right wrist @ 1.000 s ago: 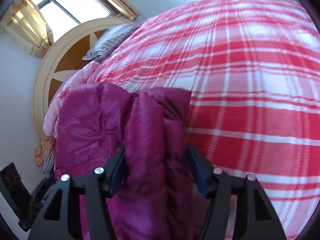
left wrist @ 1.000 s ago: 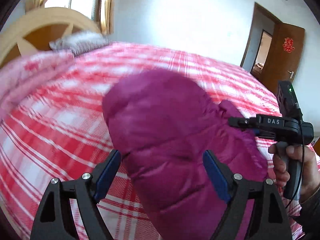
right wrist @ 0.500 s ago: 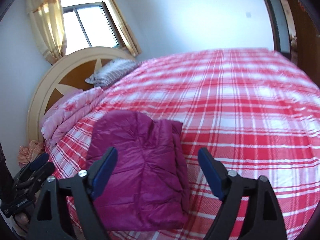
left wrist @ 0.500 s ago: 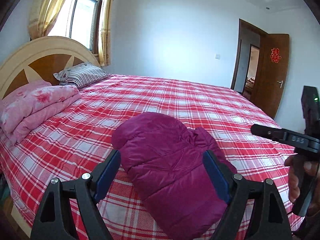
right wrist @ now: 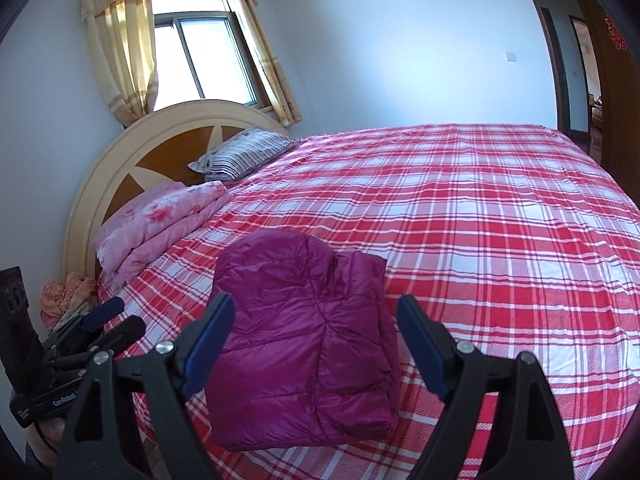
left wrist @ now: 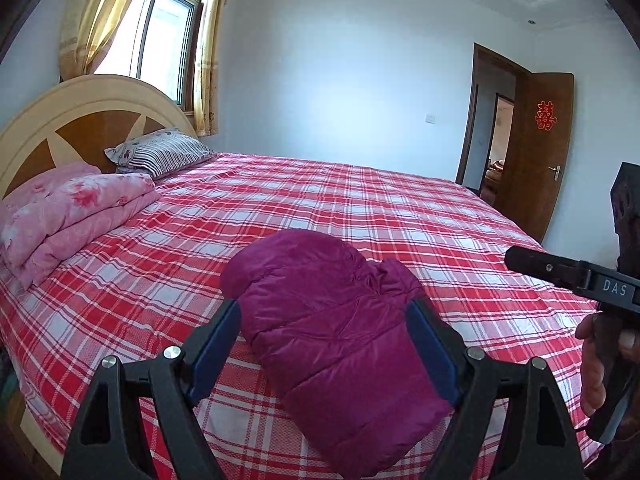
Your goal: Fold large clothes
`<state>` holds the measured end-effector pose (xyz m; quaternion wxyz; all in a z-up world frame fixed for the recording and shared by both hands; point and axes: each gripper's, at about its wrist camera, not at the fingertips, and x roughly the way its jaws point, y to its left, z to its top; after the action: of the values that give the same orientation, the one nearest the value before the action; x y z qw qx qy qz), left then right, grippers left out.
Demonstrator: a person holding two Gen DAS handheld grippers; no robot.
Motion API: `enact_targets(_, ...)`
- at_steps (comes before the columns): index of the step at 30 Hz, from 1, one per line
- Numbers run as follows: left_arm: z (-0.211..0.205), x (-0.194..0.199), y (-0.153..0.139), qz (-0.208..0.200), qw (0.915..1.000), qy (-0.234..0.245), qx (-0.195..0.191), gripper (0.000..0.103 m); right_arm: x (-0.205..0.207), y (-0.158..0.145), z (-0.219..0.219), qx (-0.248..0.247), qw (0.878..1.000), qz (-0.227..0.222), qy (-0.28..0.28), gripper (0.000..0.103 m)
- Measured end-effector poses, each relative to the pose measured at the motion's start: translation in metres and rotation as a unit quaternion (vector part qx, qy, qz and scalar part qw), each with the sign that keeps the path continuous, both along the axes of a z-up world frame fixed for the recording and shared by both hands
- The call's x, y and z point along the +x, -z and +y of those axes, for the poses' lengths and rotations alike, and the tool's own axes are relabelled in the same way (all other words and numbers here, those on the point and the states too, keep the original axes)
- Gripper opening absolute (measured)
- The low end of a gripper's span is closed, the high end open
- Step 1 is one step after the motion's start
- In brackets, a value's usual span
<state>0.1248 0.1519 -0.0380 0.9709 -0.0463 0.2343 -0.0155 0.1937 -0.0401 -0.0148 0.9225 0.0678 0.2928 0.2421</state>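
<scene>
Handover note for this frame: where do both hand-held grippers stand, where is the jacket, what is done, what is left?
Left hand-held gripper: open, empty, above the bed's near edge.
Right hand-held gripper: open, empty, also clear of the fabric.
Purple puffer jacket: lies folded into a compact bundle on the red plaid bed, near its front edge.
Done: the fold looks complete and the jacket is released.
Left: perhaps tidy the right-side layers; otherwise nothing obvious.

The magenta down jacket (right wrist: 304,332) is quilted cloth with a slick sheen. The plaid bedsheet (right wrist: 500,240) looks matt woven cotton. The headboard (left wrist: 80,120) is smooth, lacquered wood. The door (left wrist: 536,152) is glossy brown wood.
</scene>
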Motion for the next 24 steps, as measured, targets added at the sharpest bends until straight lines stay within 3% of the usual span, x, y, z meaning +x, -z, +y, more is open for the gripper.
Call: enact_targets(24, -0.0005, 0.0054, 0.0056, 0.023, 0.9997, -0.004, -0.002, 0.085, -0.0042, 0.0034, 0.0013, 0.002, 1.000, 0.000, -0.003, 0.086)
